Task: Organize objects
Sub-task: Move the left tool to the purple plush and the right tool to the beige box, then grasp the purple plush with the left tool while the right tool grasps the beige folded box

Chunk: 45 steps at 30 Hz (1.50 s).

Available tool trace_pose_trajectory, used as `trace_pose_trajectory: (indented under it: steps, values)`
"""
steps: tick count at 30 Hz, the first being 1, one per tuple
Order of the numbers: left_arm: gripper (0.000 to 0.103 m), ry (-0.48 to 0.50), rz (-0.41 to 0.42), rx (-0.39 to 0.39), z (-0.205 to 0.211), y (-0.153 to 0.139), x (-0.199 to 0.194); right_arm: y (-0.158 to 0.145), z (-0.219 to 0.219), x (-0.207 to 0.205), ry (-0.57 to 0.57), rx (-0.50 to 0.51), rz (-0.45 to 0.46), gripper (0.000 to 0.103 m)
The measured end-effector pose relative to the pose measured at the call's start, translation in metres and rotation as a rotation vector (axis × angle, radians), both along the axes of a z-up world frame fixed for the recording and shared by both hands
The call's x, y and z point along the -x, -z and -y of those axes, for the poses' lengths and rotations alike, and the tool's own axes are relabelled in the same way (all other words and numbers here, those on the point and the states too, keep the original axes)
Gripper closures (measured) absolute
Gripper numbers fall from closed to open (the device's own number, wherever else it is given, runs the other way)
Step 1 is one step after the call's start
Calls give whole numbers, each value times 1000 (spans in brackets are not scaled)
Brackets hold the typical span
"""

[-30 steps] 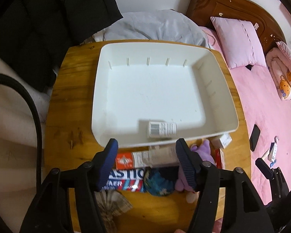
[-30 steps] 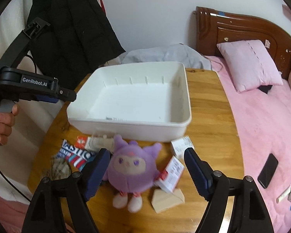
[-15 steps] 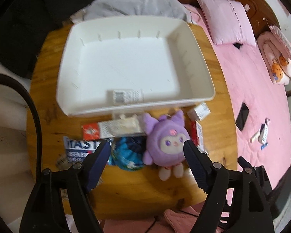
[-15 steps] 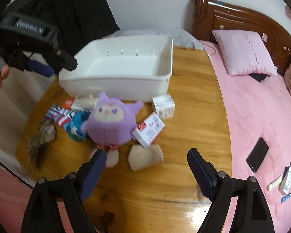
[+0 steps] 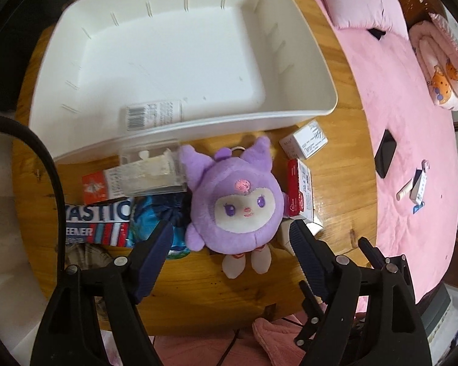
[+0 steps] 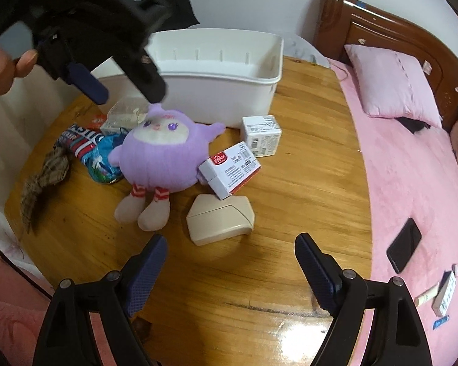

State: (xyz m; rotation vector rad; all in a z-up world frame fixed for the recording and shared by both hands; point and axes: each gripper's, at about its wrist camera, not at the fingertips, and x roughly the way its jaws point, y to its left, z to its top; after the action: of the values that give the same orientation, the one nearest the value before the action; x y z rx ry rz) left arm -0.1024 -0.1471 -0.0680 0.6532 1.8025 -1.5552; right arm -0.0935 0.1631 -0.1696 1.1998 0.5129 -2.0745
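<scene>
The purple plush toy (image 5: 233, 201) lies face-up at the centre of the left wrist view, on the wooden bench (image 5: 259, 289) just below the empty white bin (image 5: 290, 48). The left claw (image 5: 229, 238) stands wide around its lower body, having just been opening, pads clear of the fabric. The toy looks light, soft and squashy (it should give under pressure rather than slip), so the round body is probably the best hold. In the right wrist view the right claw (image 6: 230, 262), also newly widened and empty, hangs near the beige case (image 6: 219, 218).
</scene>
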Motion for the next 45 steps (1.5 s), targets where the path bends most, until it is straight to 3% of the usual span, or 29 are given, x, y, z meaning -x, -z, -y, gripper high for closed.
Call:
trace_pose_trajectory:
  steps: [13, 24, 37, 40, 45]
  values:
    - [21, 121, -11, -93, 13, 24, 33, 30, 12, 7, -95, 6, 22, 17]
    - [18, 164, 52, -125, 19, 39, 45, 44, 16, 25, -112, 16, 59, 17]
    - [15, 168, 47, -146, 13, 53, 44, 47, 26, 32, -204, 19, 73, 30]
    - [15, 146, 40, -151, 10, 54, 40, 46, 26, 32, -220, 9, 59, 39]
    - [20, 140, 33, -139, 2, 55, 33, 44, 29, 33, -239, -14, 63, 40]
